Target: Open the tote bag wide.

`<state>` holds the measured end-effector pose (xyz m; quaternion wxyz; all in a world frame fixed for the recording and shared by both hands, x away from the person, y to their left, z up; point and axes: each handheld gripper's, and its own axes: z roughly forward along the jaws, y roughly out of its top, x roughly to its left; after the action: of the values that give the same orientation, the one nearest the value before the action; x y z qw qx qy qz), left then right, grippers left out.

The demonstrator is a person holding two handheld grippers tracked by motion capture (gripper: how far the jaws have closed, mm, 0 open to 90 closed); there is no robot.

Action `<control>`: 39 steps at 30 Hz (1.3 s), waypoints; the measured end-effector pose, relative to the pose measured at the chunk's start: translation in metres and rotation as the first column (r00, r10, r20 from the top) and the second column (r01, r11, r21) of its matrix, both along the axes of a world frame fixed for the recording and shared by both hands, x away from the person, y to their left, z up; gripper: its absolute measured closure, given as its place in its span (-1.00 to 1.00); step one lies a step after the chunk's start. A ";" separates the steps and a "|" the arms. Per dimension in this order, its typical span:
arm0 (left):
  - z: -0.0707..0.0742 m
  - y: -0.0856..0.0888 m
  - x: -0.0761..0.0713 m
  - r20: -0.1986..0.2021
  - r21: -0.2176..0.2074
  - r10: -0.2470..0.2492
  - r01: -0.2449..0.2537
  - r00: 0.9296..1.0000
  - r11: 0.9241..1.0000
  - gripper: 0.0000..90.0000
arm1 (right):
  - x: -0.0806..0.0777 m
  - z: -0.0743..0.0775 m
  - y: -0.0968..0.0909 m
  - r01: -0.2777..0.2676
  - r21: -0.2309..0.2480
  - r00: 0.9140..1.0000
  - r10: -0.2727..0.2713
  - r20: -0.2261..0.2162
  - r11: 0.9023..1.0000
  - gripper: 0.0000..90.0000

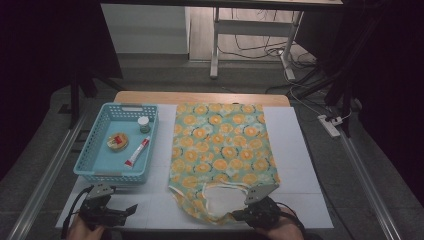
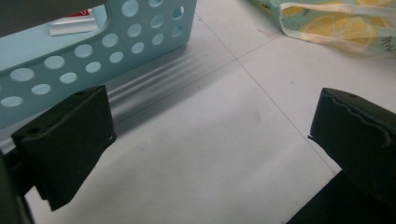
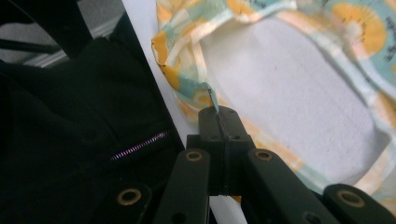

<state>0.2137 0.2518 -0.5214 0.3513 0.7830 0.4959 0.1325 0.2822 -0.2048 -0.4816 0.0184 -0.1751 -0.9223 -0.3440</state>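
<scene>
Tongs on the right (image 1: 239, 216) sit at roughly 5 o'clock on the white surface (image 1: 295, 150), by its near edge, and are pinched fully together on a strip of the patterned fabric bag's handle (image 3: 212, 95); the right gripper view shows the thin teal-and-orange edge rising from the seam between the two closed jaws. Bag (image 1: 220, 145), printed with orange citrus slices on a teal ground, lies flat across the centre of the surface, its closed end toward 12 o'clock and its open mouth and handles (image 1: 215, 197) toward 6 o'clock, the handle loop rumpled where it is gripped. Left tongs (image 1: 131, 210) lie at about 7 o'clock near the front edge, jaws spread wide with bare surface between them and nothing held; the left gripper view confirms the gap. Blue perforated basket (image 1: 95, 150) stands at 9 to 10 o'clock, just beyond the left tongs and beside the bag without touching it. Inside the basket: a small round jar (image 1: 144, 124) toward its far right corner, a flat round item with red marking (image 1: 117, 141) near the middle, and a red-and-white tube (image 1: 137, 151) lying along the right wall. A hand (image 1: 280, 232) holds the right tongs at the lower edge of the high view.
</scene>
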 end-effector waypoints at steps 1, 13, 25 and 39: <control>0.000 0.000 0.000 -0.001 0.001 -0.001 0.001 1.000 1.000 -1.00 | 0.001 0.004 0.000 0.003 0.008 1.000 -0.003 0.008 1.000 1.00; 0.000 0.000 0.000 0.000 -0.002 0.000 0.000 1.000 1.000 -1.00 | 0.034 0.031 0.006 0.058 0.079 0.996 -0.063 0.063 0.995 1.00; 0.000 0.001 0.000 -0.002 -0.009 0.001 -0.001 1.000 1.000 -1.00 | 0.089 0.023 0.016 0.125 0.050 0.989 -0.128 0.067 0.991 1.00; 0.000 0.002 0.000 0.003 -0.016 0.003 -0.003 1.000 1.000 -1.00 | 0.154 0.019 0.033 0.237 0.052 0.961 -0.242 0.138 0.970 1.00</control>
<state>0.2134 0.2538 -0.5215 0.3580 0.7793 0.4975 0.1304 0.4364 -0.1719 -0.4631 -0.0864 -0.2597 -0.8872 -0.3714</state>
